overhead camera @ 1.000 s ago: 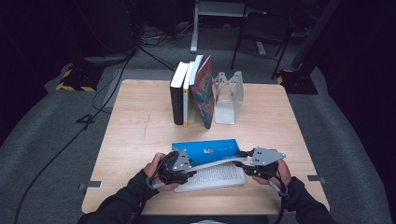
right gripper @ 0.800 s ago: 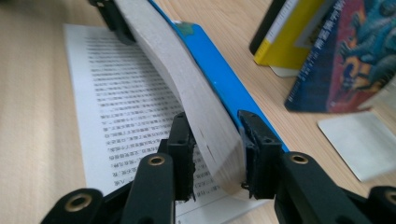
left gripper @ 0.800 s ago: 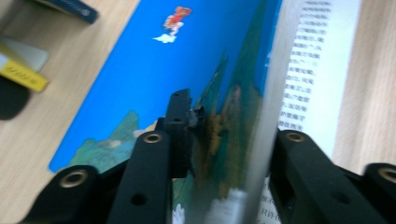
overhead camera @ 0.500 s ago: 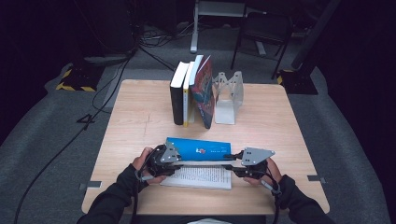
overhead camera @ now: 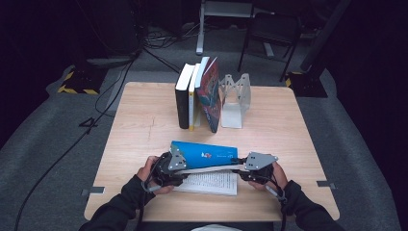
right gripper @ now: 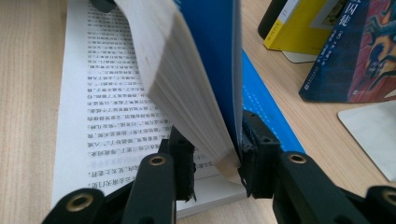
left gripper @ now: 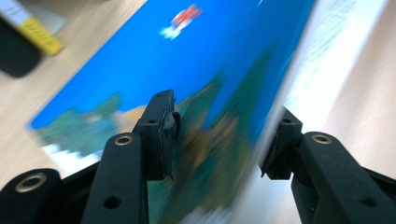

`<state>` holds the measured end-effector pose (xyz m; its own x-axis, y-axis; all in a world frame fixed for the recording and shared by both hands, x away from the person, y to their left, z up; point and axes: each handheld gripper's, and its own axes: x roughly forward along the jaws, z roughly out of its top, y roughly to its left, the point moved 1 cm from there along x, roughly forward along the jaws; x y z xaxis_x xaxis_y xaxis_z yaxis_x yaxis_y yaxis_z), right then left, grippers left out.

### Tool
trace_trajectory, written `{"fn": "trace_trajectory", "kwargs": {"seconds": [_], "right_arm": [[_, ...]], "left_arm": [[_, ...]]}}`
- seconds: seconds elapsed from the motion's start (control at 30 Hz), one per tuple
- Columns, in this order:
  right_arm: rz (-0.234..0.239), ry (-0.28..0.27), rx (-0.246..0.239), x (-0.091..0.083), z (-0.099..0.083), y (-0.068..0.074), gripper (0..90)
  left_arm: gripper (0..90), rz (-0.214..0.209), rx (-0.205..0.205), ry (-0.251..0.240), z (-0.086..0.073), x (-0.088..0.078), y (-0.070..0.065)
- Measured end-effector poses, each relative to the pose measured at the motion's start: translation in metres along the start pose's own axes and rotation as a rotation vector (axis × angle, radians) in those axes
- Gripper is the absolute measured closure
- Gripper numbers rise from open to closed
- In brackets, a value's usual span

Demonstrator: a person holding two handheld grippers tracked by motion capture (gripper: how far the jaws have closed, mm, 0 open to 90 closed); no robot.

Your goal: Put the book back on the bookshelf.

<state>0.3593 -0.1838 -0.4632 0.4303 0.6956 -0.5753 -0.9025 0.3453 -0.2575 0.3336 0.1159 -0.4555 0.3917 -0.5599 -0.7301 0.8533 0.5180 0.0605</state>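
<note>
- Across the scene spreads the wooden tabletop, pale and wide, with dark floor around it.
- At its far middle a row of upright books leans against a white metal bookend on their right; the right gripper view shows the same row beyond the open book.
- Near the front edge lies the blue book, open: its printed pages rest flat on the wood while the blue cover and a thick block of leaves stand lifted between the two tools.
- On the near left, the left gripper, held in the person's hand, sits at the book's left end. In its own view the fingers stand apart on either side of the raised blue cover; they have just been opening, and the blurred frame shows no clear press on the cover.
- On the near right, the right gripper meets the book's right end. Its fingers straddle the lower corner of the lifted page block and cover, the right finger against the cover, the left just beside the leaves; they have just been closing.
</note>
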Motion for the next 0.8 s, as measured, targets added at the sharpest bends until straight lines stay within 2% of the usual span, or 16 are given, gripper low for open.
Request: {"fn": "trace_trajectory", "kwargs": {"seconds": [0.03, 0.1, 0.17, 0.23, 0.3, 0.37, 0.47, 0.57, 0.6, 0.63, 0.67, 0.7, 0.77, 0.8], "right_arm": [[-0.003, 0.002, -0.006, 0.0, 0.001, 0.001, 67.7], [-0.02, 0.001, -0.014, 0.0, 0.003, 0.003, 67.7], [-0.025, -0.001, -0.011, 0.0, 0.005, 0.005, 67.7], [-0.031, 0.003, -0.017, 0.0, 0.007, 0.007, 67.8], [-0.03, 0.004, -0.021, 0.0, 0.009, 0.008, 67.8], [-0.025, 0.006, -0.018, 0.0, 0.012, 0.008, 67.8], [-0.021, 0.001, -0.009, 0.0, 0.017, 0.006, 67.9], [-0.012, 0.004, -0.018, 0.002, 0.02, 0.007, 68.0], [-0.007, 0.01, -0.024, 0.003, 0.021, 0.009, 67.9], [-0.007, 0.01, -0.024, 0.003, 0.021, 0.009, 67.9], [-0.011, 0.013, -0.028, 0.004, 0.021, 0.01, 67.4], [-0.013, 0.012, -0.03, 0.004, 0.02, 0.01, 64.2], [-0.016, -0.007, 0.003, 0.004, 0.019, 0.005, 56.4], [-0.03, -0.009, 0.031, 0.003, 0.016, 0.0, 48.7]], "left_arm": [[53.1, -0.005, -0.012, -0.009, 0.004, 0.001, -0.006], [49.9, 0.04, 0.03, 0.002, 0.011, 0.007, -0.018], [48.0, 0.079, 0.049, 0.016, 0.014, 0.013, -0.024], [46.2, 0.097, 0.034, 0.02, 0.016, 0.018, -0.026], [46.8, 0.109, 0.026, 0.026, 0.018, 0.018, -0.026], [47.3, 0.097, 0.011, 0.013, 0.02, 0.017, -0.026], [49.0, 0.106, 0.03, -0.002, 0.025, 0.017, -0.029], [56.7, 0.117, 0.049, 0.008, 0.029, 0.023, -0.03], [64.9, 0.125, 0.053, 0.002, 0.03, 0.023, -0.031], [64.9, 0.133, 0.068, 0.008, 0.03, 0.024, -0.032], [68.3, 0.157, 0.101, 0.017, 0.031, 0.024, -0.034], [71.5, 0.169, 0.117, 0.012, 0.03, 0.023, -0.034], [73.6, 0.154, 0.096, -0.01, 0.029, 0.02, -0.032], [75.0, 0.138, 0.08, -0.016, 0.029, 0.019, -0.029]]}}
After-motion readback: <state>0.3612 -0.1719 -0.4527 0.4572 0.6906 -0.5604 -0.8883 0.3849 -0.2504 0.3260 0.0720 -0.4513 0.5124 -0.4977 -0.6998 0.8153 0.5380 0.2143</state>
